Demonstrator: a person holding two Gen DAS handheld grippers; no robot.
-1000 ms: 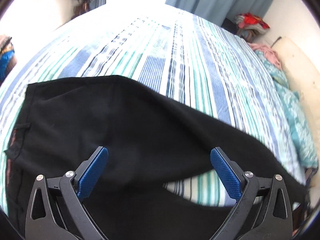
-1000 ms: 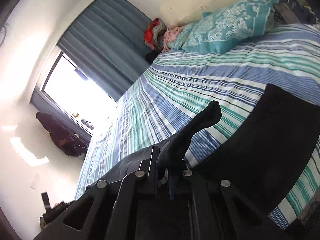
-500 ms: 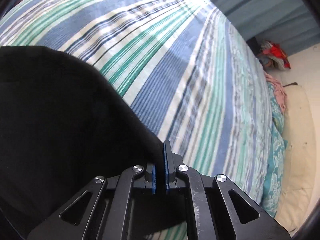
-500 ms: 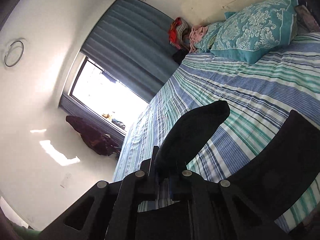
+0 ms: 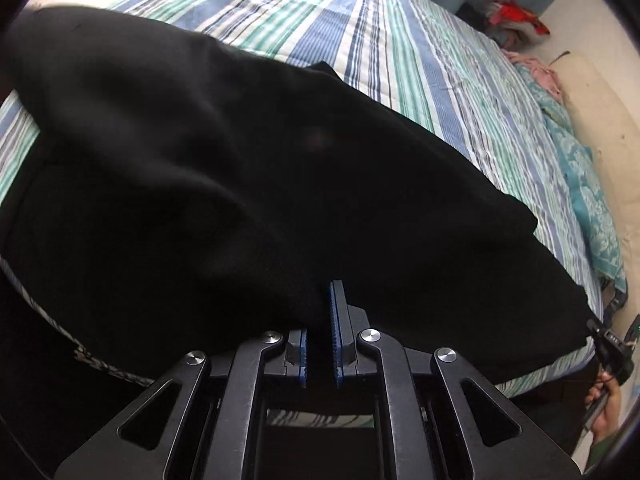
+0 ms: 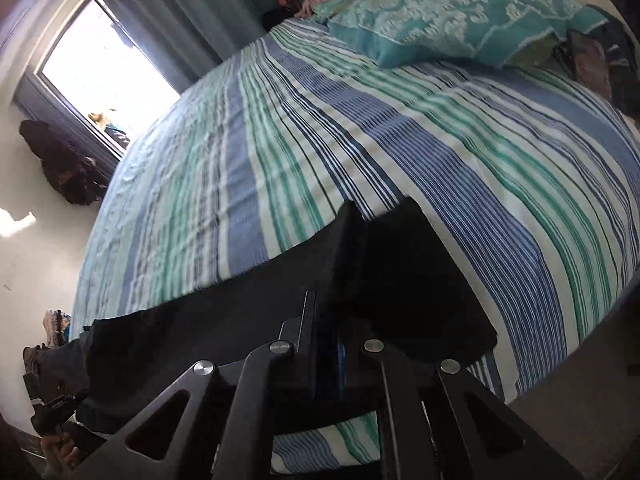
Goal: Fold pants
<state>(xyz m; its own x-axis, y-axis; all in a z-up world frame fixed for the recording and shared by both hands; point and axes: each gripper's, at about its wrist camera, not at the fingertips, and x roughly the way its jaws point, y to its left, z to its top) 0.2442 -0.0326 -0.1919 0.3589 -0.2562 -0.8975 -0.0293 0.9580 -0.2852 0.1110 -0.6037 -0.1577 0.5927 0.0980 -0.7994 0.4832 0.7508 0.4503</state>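
The black pants (image 5: 248, 168) lie across the near part of a striped bed. In the left wrist view my left gripper (image 5: 320, 312) is shut on a bunched fold of the pants, the blue pads pinching the cloth, which rises in a hump toward the left. In the right wrist view my right gripper (image 6: 332, 332) is shut on the leg end of the pants (image 6: 400, 280), which drapes low over the bed near its front edge. The other gripper shows small at the far right of the left wrist view (image 5: 612, 356).
The bed has a blue, green and white striped cover (image 6: 400, 140). A teal patterned pillow (image 6: 448, 20) lies at its head. Clothes are heaped in the far corner (image 5: 516, 20). A window with blue curtains (image 6: 96, 76) is behind the bed.
My left gripper closed on the pants and has lifted a fold of them. My right gripper has carried the leg end down toward the bed.
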